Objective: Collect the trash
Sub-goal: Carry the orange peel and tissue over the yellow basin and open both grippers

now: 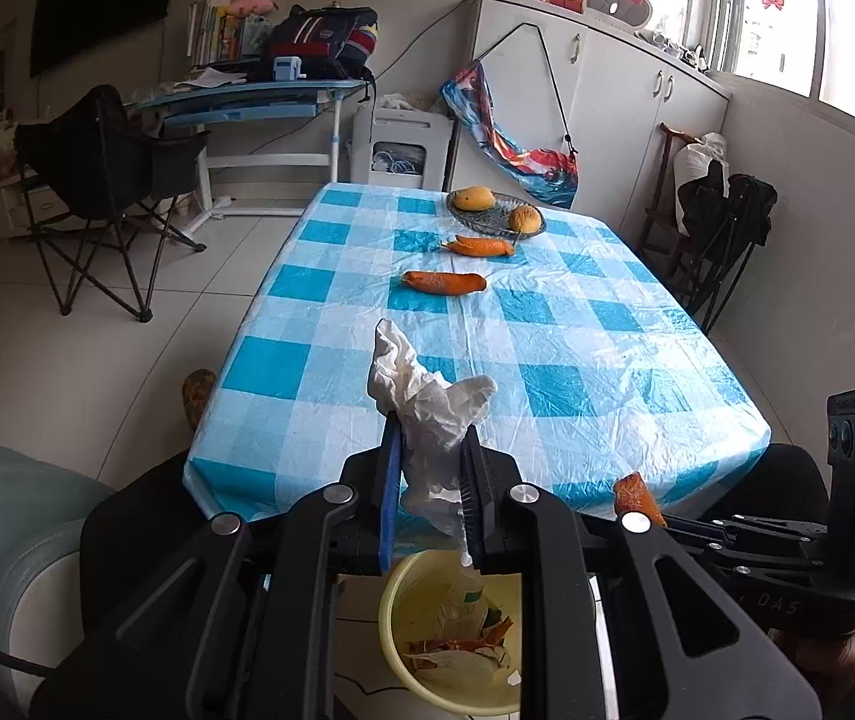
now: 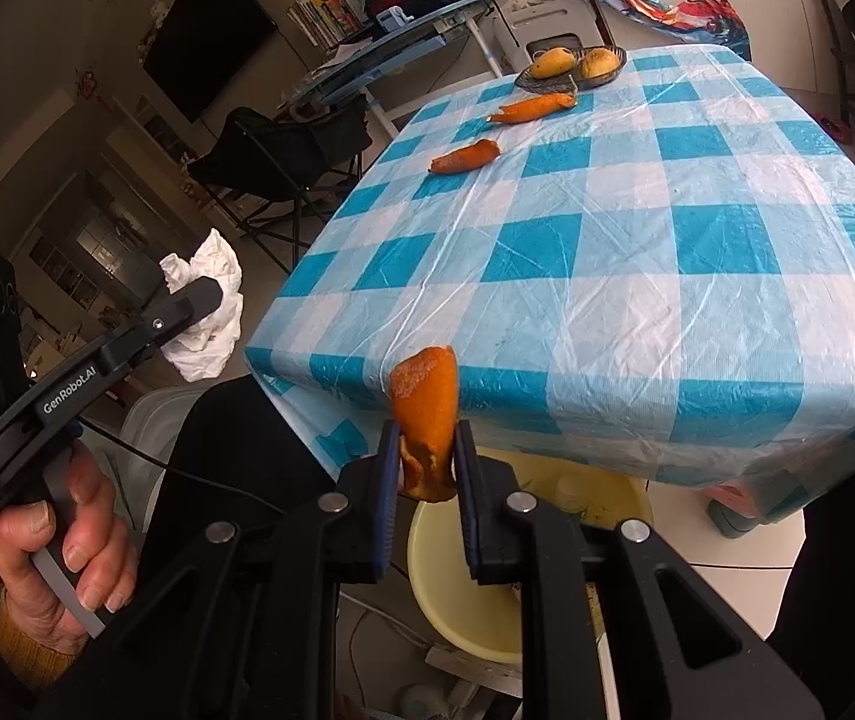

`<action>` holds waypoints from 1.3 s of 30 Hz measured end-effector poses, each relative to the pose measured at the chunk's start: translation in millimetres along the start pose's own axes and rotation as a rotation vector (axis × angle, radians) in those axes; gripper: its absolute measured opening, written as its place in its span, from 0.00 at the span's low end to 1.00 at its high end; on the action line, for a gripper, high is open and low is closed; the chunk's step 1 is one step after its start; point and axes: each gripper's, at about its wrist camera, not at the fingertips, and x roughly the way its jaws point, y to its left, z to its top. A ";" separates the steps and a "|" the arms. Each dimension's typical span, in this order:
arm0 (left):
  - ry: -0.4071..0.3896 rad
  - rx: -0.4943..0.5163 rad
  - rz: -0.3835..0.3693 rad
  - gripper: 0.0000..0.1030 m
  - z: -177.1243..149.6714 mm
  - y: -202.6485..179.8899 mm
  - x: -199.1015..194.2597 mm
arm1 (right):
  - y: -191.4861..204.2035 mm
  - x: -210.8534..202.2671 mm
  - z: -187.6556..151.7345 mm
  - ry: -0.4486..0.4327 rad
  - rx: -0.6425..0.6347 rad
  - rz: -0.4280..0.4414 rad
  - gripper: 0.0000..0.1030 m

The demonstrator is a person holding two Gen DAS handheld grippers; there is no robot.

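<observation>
Both claws were loaded and hanging off the near edge of the worktop (image 1: 547, 324). The left claw (image 1: 430, 480) was clamped on a crumpled white tissue (image 1: 427, 414), its loose ends fanning well above the pads. The right claw (image 2: 426, 468) was pinched tight on a curled strip of orange peel (image 2: 427, 414), gripped near its lower end.

The yellow bin (image 1: 394, 618) sat on the floor below the worktop's edge, already holding scraps of peel and paper. In the left view the tissue hung roughly over the bin's far rim; in the right view the peel looked to be over the bin's near rim rather than its middle.

The risks, as I judged them: a release from here could send either piece onto the rim or the floor. The tissue was light and floppy, so it could drift sideways or snag on a pad. The peel was stiffer and pebbly outside, pale and pithy inside, and might cling to a pad.

Two more peels (image 1: 444, 282) (image 1: 478, 246) lay on the glossy, wrinkled blue-and-white checked plastic cover, short of a glass dish (image 1: 475, 219) holding two rounded yellow fruits (image 1: 473, 198).
</observation>
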 end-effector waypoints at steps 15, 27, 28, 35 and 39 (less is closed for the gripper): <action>-0.003 0.054 -0.012 0.16 -12.6 -20.7 -15.1 | 7.4 -2.2 -14.0 0.012 -0.017 -0.007 0.18; 0.018 0.057 -0.015 0.16 -29.2 -21.1 -22.2 | 9.4 -2.0 -28.0 0.026 -0.022 -0.037 0.18; 0.025 0.056 -0.013 0.16 -31.3 -21.1 -20.9 | 8.5 -1.2 -29.9 0.028 -0.020 -0.043 0.18; 0.139 0.043 0.027 0.48 -53.7 -19.8 -2.8 | -10.1 0.1 -39.8 0.036 0.063 -0.080 0.35; 0.110 0.040 0.042 0.60 -54.3 -19.0 -14.4 | -8.5 -6.6 -44.6 0.024 0.070 -0.087 0.46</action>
